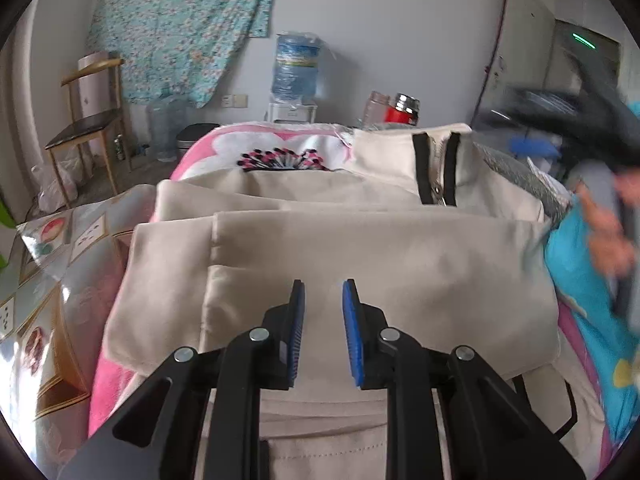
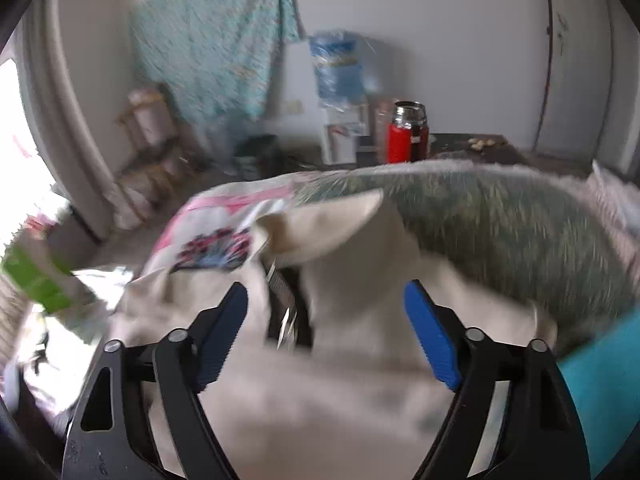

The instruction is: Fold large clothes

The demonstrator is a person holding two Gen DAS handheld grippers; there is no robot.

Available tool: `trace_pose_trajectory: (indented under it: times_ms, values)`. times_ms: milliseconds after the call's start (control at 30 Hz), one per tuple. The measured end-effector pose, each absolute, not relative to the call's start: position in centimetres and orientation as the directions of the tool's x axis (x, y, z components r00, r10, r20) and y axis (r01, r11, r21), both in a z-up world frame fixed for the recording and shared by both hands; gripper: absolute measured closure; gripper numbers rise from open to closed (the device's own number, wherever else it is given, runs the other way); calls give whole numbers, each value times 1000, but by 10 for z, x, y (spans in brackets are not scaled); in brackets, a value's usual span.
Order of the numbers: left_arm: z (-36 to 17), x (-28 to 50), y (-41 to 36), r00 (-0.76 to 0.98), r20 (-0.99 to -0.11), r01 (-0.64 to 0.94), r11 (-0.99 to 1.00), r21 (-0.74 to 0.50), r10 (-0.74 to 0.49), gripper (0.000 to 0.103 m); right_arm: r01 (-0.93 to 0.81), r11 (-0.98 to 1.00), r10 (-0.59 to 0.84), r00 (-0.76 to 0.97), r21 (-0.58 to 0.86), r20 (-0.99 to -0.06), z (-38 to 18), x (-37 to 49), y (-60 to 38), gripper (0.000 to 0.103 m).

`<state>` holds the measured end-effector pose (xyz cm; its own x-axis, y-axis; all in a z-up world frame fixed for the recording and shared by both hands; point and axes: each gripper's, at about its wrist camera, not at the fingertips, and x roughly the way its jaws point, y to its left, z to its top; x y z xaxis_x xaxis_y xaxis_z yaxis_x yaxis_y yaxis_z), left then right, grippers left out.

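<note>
- At the left edge of my left wrist view, a glossy patterned sheet (image 1: 52,280) lies beside the pink blanket (image 1: 192,152) on the bed.
- Upper left, a wooden chair (image 1: 88,128) stands under a floral cloth (image 1: 180,28) hung on the wall.
- In the middle, the cream jacket (image 1: 360,248) lies folded in layers on the bed, its black-edged zipper (image 1: 438,168) at upper centre right.
- My left hand-held gripper (image 1: 323,300) hovers low centre over the jacket, its blue pads a narrow gap apart, nothing between them.
- Above, a water bottle (image 1: 296,64) and a red flask (image 1: 404,110) stand by the far wall.
- At the right edge, my right hand (image 1: 608,224) is a blur.
- In the blurred right wrist view, my right hand-held gripper (image 2: 326,304) is spread wide above the jacket (image 2: 320,400), gripping nothing; a grey fuzzy blanket (image 2: 500,232) lies right of centre.
</note>
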<state>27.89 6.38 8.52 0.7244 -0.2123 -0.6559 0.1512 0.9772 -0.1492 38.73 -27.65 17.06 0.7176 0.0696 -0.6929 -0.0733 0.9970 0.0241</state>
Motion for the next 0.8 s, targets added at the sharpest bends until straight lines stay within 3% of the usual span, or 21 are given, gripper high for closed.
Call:
trace_pose_trajectory:
  times_ms: [133, 200, 233, 267, 400, 500, 667, 800]
  values:
    - [84, 287, 73, 728, -652, 145, 977, -158, -213, 84, 60, 981, -174, 679, -183, -713, 164, 422, -268, 23]
    - [85, 293, 81, 725, -651, 132, 973, -188, -224, 84, 69, 978, -193, 661, -197, -725, 160, 430, -269, 35]
    - [86, 296, 87, 724, -649, 123, 970, -210, -232, 84, 67, 985, -162, 659, -157, -735, 158, 428, -272, 79]
    - [87, 300, 93, 729, -641, 110, 965, -237, -240, 84, 95, 988, -157, 656, -125, -739, 155, 422, -278, 98]
    - [93, 314, 110, 759, -605, 43, 946, -323, -241, 84, 154, 987, -103, 800, 36, -591, 162, 362, -292, 99]
    - [101, 325, 110, 749, -551, 112, 889, -444, -369, 76, 132, 980, -45, 873, 146, -486, 162, 304, -302, 99]
    - [122, 310, 78, 788, -487, 201, 905, -375, -376, 47, 59, 998, -62, 901, -20, -430, 129, 246, -286, 99]
    - [133, 314, 42, 777, -494, 268, 916, -300, -389, 44, 15, 991, -68, 912, -134, -405, 106, 216, -276, 99]
